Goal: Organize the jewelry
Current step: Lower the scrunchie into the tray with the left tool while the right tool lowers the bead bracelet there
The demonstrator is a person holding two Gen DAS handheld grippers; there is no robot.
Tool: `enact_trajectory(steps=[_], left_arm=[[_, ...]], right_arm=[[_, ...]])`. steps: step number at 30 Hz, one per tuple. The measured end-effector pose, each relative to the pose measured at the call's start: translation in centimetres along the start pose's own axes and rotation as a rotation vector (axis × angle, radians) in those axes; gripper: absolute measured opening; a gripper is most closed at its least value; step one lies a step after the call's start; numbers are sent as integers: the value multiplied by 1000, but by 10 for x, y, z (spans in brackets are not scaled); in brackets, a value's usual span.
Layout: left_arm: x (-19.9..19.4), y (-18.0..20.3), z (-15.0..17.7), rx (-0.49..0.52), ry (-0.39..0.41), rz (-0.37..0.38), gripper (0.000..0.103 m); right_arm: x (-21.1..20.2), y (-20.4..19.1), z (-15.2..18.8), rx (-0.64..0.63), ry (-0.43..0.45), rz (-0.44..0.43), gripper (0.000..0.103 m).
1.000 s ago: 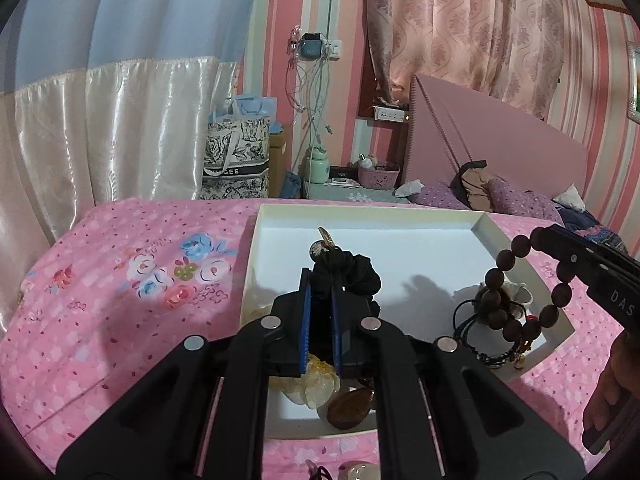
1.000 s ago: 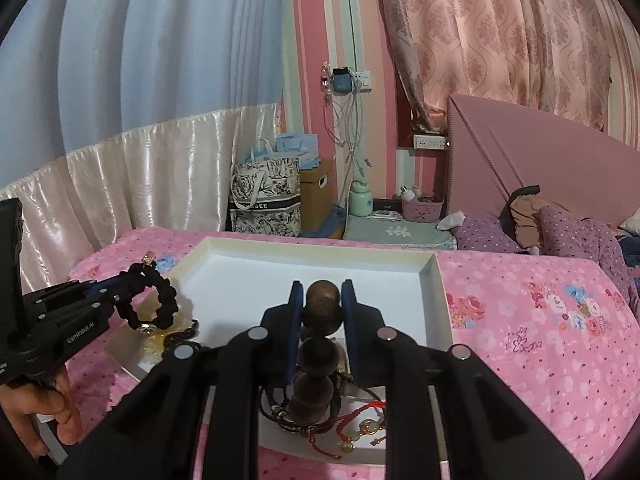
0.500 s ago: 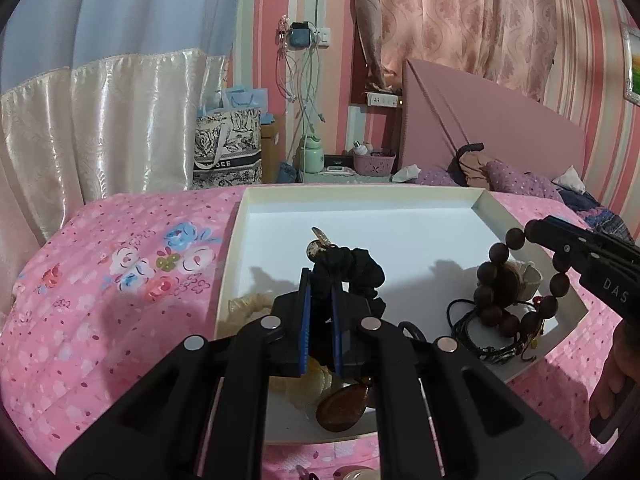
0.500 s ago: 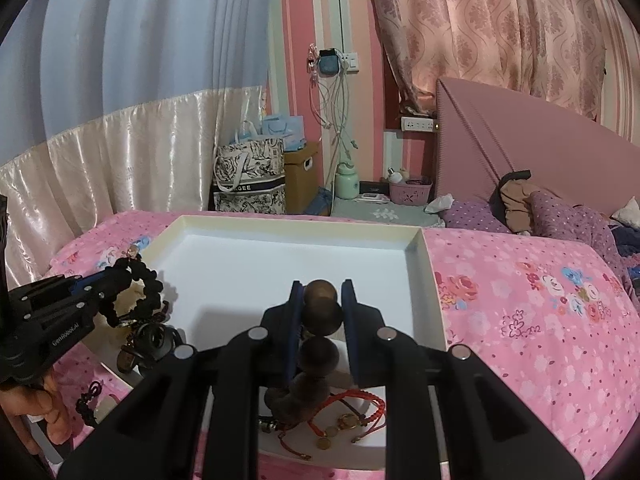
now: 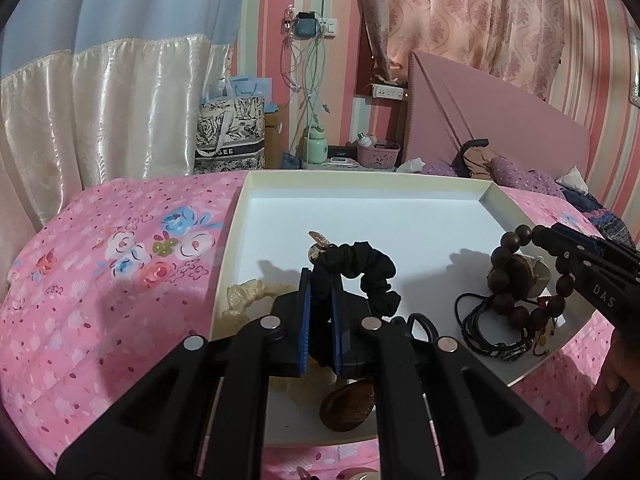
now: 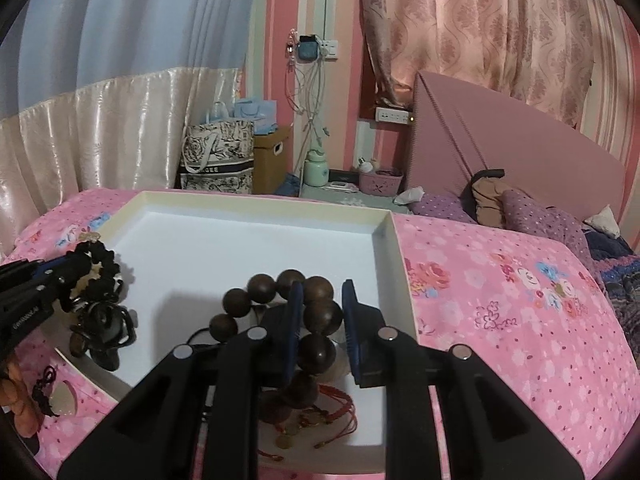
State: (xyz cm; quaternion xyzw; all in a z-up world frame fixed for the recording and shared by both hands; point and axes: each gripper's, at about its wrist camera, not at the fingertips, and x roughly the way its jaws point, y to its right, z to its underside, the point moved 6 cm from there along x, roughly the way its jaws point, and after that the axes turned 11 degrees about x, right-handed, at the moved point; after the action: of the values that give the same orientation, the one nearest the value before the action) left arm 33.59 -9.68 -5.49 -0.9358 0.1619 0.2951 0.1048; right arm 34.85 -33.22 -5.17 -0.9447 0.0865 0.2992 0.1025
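Observation:
A shallow white tray (image 5: 360, 208) lies on the pink bed. My left gripper (image 5: 319, 296) is shut on a black scrunchie (image 5: 368, 268) with a small metal charm, held low over the tray's near left part. In the right wrist view my right gripper (image 6: 319, 308) has its jaws parted around a dark wooden bead bracelet (image 6: 280, 292), which now rests on the tray (image 6: 248, 240). The bracelet also shows in the left wrist view (image 5: 504, 276) at the tray's right side.
In the tray lie black cord bracelets (image 5: 484, 332), a brown oval pendant (image 5: 346, 404), a pale carved piece (image 5: 252, 292) and red string bracelets (image 6: 320, 412). A small pendant (image 6: 60, 400) lies on the floral bedspread (image 6: 520, 300). Pillows and a headboard stand behind.
Both grippers have come down toward the tray. The right gripper's jaws have opened and the bead bracelet has settled onto the tray. The left gripper still holds the scrunchie.

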Motion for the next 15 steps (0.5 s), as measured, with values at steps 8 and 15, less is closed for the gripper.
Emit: enact_trajectory(steps=[8, 15], left_arm=[[-1, -1, 1, -12, 9, -5, 9], [-9, -6, -1, -39, 43, -21, 61]], right_arm=[[-1, 9, -3, 35, 14, 9, 23], [-7, 10, -7, 46, 30, 0, 23]])
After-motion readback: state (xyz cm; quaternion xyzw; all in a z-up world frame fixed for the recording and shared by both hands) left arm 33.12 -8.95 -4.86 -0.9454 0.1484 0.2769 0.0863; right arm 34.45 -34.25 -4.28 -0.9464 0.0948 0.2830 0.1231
